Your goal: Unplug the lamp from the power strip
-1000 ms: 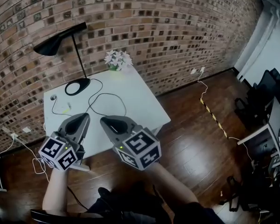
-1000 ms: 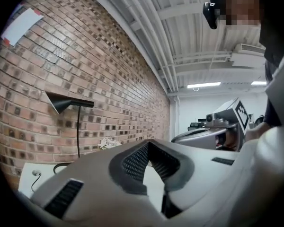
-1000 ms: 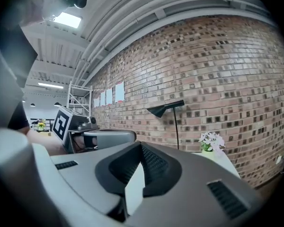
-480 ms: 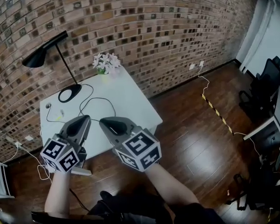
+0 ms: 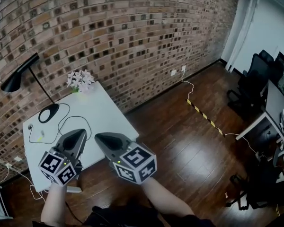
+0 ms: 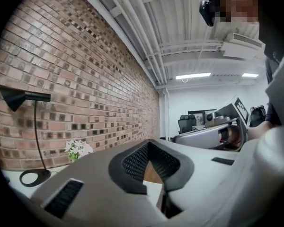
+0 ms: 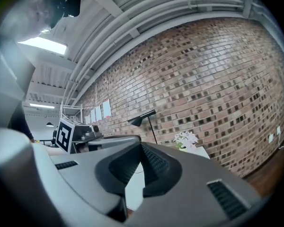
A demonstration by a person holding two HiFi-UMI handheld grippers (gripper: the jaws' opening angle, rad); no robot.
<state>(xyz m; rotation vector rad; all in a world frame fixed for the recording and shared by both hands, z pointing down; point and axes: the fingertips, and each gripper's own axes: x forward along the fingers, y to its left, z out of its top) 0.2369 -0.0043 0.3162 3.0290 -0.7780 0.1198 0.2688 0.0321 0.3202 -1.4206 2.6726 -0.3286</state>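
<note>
Black lamp (image 5: 48, 112) at table's (image 5: 109, 119) far-left corner; left gripper (image 5: 80, 133) & right gripper (image 5: 99, 137) both closed, empty, held level over near edge, prob. pre-reach.

A white table (image 5: 106, 122) stands at the left against the brick wall (image 5: 128, 32), with a small pot of white flowers (image 5: 80, 79) at its far edge. Dark wooden floor (image 5: 189, 150) spreads to the right, crossed by yellow-black striped tape (image 5: 206, 119). A black office chair (image 5: 248, 79) stands far right.

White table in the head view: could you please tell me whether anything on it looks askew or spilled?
Nothing stands out: the lamp and flowers stand upright on the table.
</note>
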